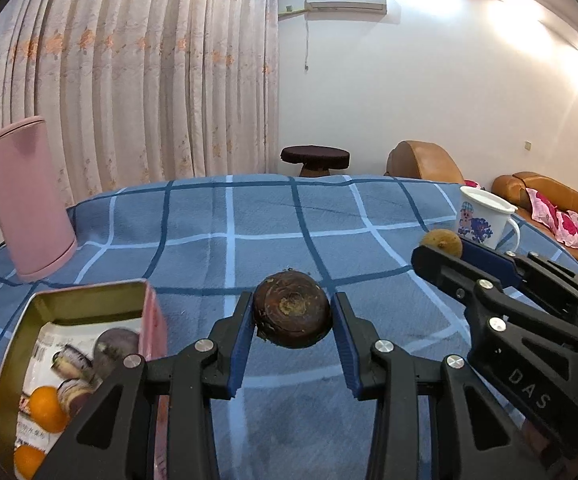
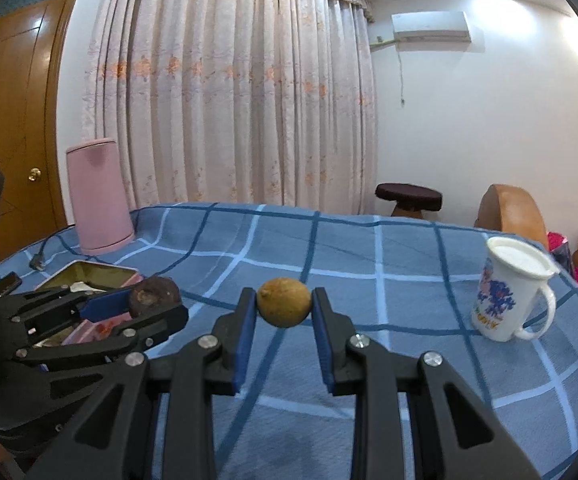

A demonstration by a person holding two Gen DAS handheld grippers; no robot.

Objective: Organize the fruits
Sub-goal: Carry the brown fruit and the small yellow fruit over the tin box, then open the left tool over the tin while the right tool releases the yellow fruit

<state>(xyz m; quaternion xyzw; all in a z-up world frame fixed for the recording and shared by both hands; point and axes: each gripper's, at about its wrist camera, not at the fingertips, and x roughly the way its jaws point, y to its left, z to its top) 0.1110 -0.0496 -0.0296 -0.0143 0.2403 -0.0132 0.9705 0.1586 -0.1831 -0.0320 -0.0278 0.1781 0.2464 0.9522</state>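
Observation:
My left gripper [image 1: 292,314] is shut on a dark brown round fruit [image 1: 291,311] and holds it above the blue checked cloth. My right gripper [image 2: 284,306] is shut on a small yellow-brown fruit [image 2: 284,302], also above the cloth. In the left wrist view the right gripper [image 1: 445,250] and its yellow-brown fruit [image 1: 441,242] show at the right. In the right wrist view the left gripper [image 2: 157,300] with the dark fruit [image 2: 155,295] is at the left, over the tin. An open pink tin [image 1: 69,312] at lower left holds two oranges [image 1: 45,408] and dark fruits [image 1: 115,346].
A pink kettle [image 1: 29,200] stands at the back left with its cord on the cloth. A white printed mug [image 2: 509,294] stands at the right. The tin also shows in the right wrist view [image 2: 89,274]. A phone [image 2: 5,284] lies at the left edge. Sofas and a stool stand beyond the table.

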